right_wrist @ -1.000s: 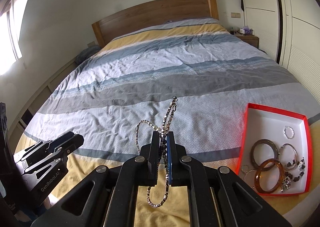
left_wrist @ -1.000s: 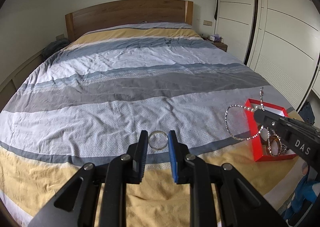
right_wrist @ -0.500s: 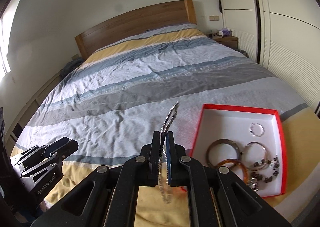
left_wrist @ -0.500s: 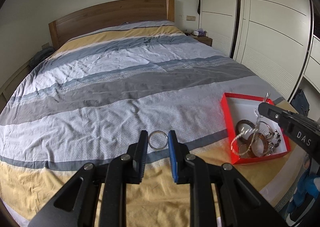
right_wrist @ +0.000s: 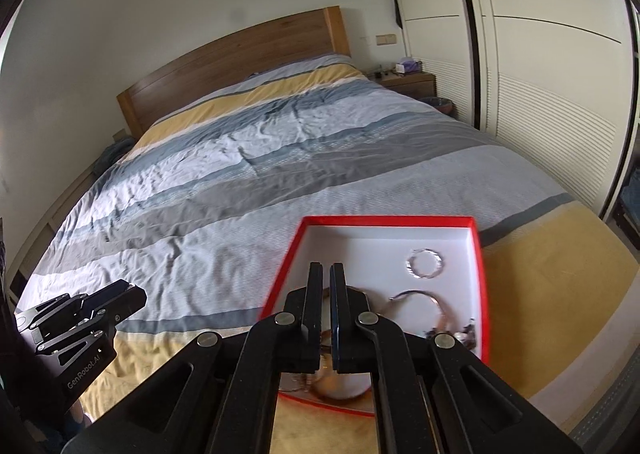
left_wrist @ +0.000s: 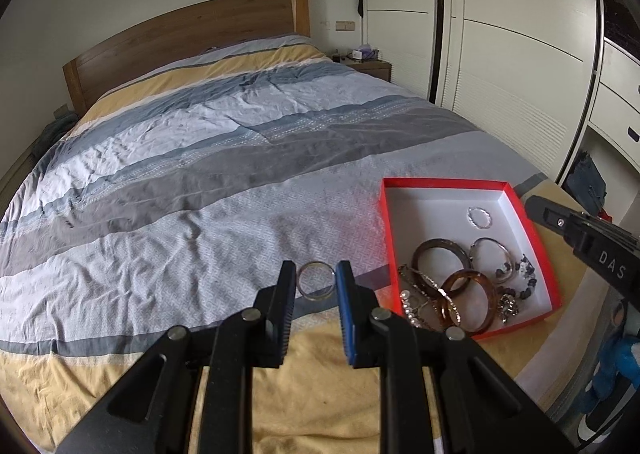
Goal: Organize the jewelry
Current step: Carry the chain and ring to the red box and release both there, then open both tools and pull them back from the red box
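My left gripper (left_wrist: 315, 281) is shut on a thin metal bangle (left_wrist: 315, 286), holding it upright above the striped duvet. The red box (left_wrist: 536, 238) with a white inside lies to its right on the bed and holds several bangles, a small silver ring (left_wrist: 479, 217) and the beaded chain (left_wrist: 414, 300) at its near left. My right gripper (right_wrist: 326, 282) hovers over the red box (right_wrist: 482, 274), jaws a narrow gap apart, with nothing seen between them. My right gripper also shows in the left wrist view (left_wrist: 538, 208).
The bed with a striped duvet (left_wrist: 200, 182) fills the view, wooden headboard (left_wrist: 192, 34) behind. White wardrobe doors (left_wrist: 500, 54) stand at the right. A nightstand (right_wrist: 408, 80) sits by the bed's far right corner. The box lies near the bed's right edge.
My right gripper moved right over the red box and the beaded chain left its jaws; the chain now lies in the box. My left gripper kept the bangle and turned right.
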The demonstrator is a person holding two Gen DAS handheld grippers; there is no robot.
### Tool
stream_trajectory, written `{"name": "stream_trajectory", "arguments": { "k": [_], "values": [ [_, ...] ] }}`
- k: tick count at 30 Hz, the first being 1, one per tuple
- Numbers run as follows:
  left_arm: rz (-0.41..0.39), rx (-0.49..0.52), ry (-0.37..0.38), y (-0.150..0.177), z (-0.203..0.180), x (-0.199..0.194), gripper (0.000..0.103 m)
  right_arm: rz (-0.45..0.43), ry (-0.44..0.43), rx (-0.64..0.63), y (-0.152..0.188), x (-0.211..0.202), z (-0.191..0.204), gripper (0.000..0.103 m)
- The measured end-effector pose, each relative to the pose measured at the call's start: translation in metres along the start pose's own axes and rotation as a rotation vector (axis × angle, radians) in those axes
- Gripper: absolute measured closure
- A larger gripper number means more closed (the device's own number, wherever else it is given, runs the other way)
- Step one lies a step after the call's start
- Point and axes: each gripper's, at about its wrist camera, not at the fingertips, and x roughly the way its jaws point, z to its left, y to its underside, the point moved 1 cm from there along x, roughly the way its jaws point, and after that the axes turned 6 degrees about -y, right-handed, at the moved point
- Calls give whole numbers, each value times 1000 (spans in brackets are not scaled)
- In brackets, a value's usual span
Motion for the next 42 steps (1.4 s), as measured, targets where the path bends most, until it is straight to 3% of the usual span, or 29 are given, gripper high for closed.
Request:
{"name": "stream_trajectory", "arguments": {
  "k": [15,22,28,35,42],
  "values": [
    [104,79,93,14,-98,52,84,97,35,93,38,22,-78,98],
    [118,70,80,17,-108,73,84,127,29,101,50,32,-92,97],
    [102,77,85,-4,-116,91,84,133,14,111,53,40,-97,97],
    [139,88,89,-12,-134,121,84,140,5,83,52,49,-97,96],
    [125,108,72,-11,-140,127,83,138,1,55,48,54,-94,88]
  ]
}}
